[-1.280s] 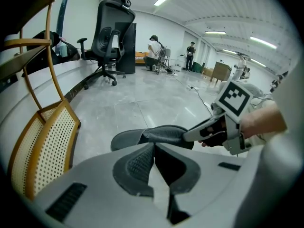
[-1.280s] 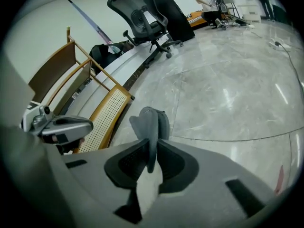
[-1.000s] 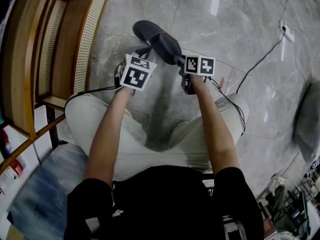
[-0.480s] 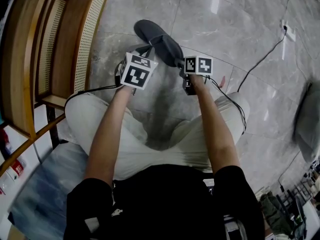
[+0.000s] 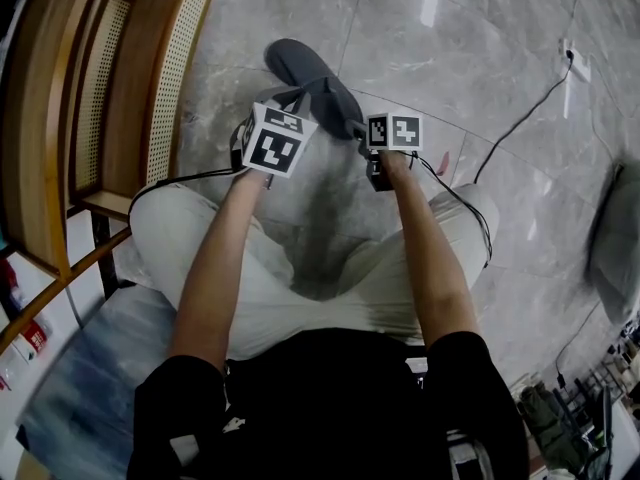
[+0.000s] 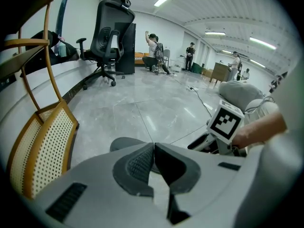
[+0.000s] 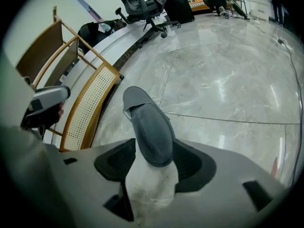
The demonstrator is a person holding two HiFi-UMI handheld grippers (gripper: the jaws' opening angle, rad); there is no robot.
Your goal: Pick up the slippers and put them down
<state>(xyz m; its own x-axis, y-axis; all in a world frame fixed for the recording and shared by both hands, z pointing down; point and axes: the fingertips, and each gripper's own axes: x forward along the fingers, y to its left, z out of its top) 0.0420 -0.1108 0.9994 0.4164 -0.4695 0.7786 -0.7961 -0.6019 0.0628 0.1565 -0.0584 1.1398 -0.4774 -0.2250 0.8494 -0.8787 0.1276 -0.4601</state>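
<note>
One dark grey slipper (image 5: pixel 310 78) lies on the marble floor ahead of my knees, toe toward me. My right gripper (image 5: pixel 357 125) is at its toe end. In the right gripper view the slipper (image 7: pixel 148 127) reaches in between the jaws, which are opening and stand wide around the toe without squeezing it. My left gripper (image 5: pixel 288 98) hovers just left of the slipper, shut with its pads (image 6: pixel 142 163) touching and nothing between them. The slipper's edge (image 6: pixel 124 144) shows just beyond them. I see no second slipper.
A wooden bench with cane panels (image 5: pixel 150 78) stands close on the left. A black cable (image 5: pixel 520 108) runs over the floor at the right. Farther off are an office chair (image 6: pixel 111 32) and several people.
My right gripper has sunk a little and drifted left with the slipper, which now rests lower on the floor. The left gripper has stayed put.
</note>
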